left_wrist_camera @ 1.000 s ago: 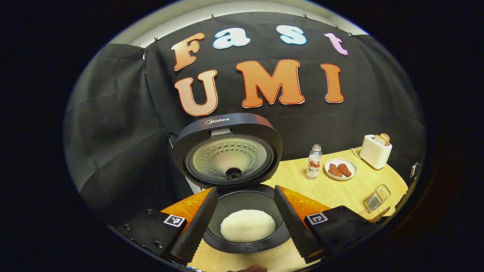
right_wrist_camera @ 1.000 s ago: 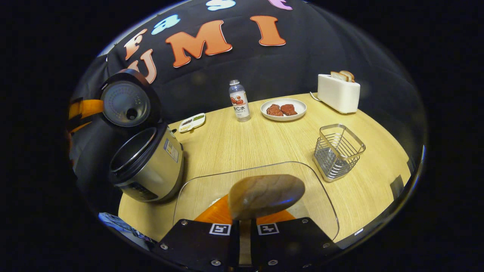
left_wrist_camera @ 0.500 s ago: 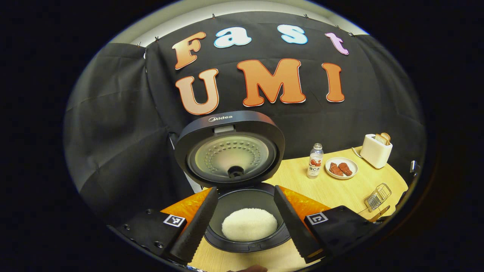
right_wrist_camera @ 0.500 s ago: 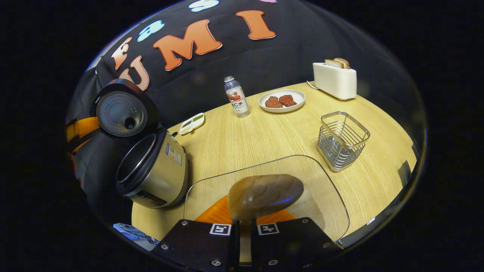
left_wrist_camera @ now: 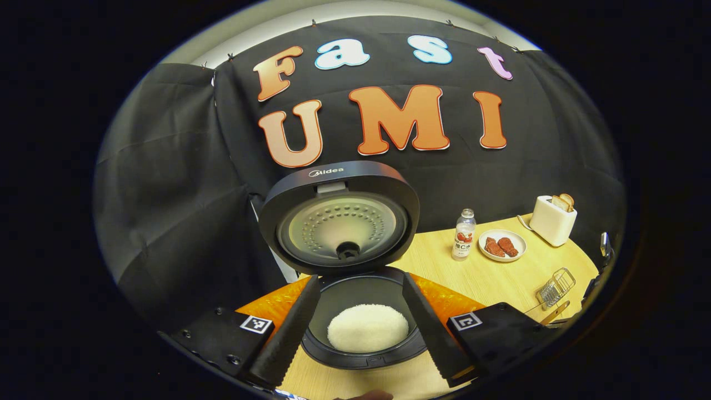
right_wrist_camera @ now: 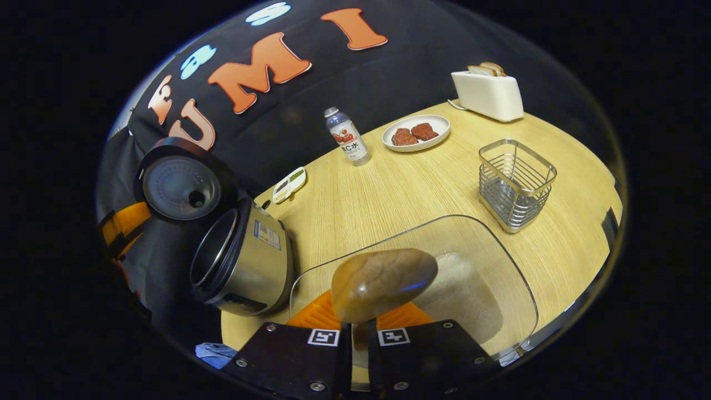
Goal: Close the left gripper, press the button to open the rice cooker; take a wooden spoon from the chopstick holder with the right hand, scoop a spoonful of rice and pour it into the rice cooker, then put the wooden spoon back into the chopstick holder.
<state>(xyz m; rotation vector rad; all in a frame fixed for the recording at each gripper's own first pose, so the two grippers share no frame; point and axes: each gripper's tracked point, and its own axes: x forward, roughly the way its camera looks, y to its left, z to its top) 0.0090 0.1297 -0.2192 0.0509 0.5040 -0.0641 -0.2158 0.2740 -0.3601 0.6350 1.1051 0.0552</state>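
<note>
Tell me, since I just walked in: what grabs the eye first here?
The rice cooker, lid up, with a white mound of rice inside, framed between the open left gripper. The right gripper holds a wooden spoon over a clear tray.

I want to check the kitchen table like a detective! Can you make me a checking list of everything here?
Surface: wooden table, dry, no spills seen.
Job's things: rice cooker with lid up, white rice inside; wooden spoon over a clear rice container; wire chopstick holder upright.
Clutter: bottle, plate with two brown pieces, white toaster with bread, a small flat gadget.
Grippers: left gripper open in front of the cooker; right gripper shut on the spoon's handle.
Cables: a cord at the toaster's base.
Surroundings: black cloth wall.
</note>
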